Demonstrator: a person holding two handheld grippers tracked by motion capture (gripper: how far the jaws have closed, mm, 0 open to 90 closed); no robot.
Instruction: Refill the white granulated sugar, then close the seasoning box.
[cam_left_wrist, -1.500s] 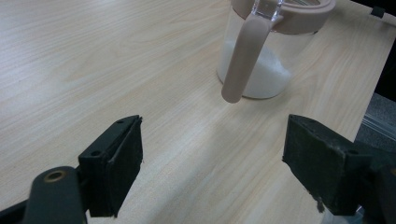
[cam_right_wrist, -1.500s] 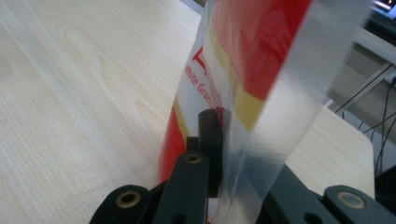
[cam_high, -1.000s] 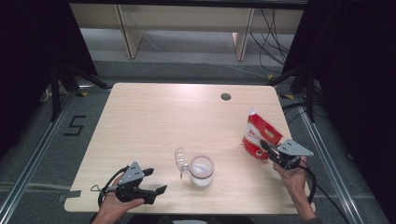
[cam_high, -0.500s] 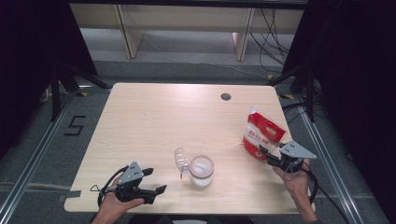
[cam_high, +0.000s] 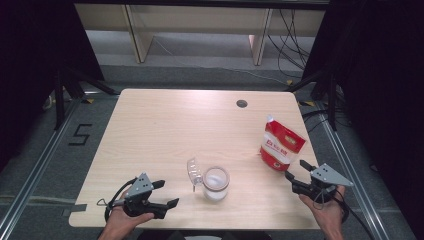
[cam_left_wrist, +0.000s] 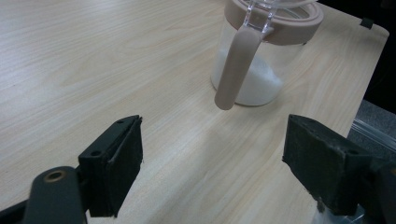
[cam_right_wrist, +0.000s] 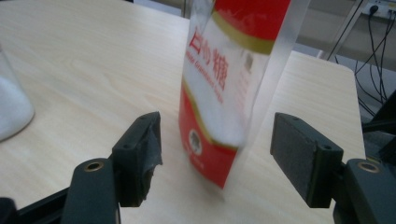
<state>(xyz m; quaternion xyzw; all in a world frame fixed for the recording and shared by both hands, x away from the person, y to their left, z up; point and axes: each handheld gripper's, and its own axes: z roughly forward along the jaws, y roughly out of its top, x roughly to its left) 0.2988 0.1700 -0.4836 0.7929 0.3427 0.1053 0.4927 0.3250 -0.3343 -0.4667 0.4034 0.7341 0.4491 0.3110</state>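
Sugar bag (cam_high: 281, 145): red-and-white pouch standing upright near the table's right edge, free of any grip.
Right gripper (cam_high: 299, 176): just in front of the bag, its jaws have just been opening and stand wide, nothing pinched between them.
Jar (cam_high: 216, 183): glass, part-filled with white grains, lid flipped open, centre front.
Left gripper (cam_high: 167, 194): jaws wide, empty, near the jar.
Table (cam_high: 165, 125): pale wood.

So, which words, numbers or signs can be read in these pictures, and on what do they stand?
"白砂糖": large red characters on the red and white bag.
Small red print beside those characters: too blurred to read.
White print on the bag's red band, high view: too small to read.
"5": black, on the floor left of the table.
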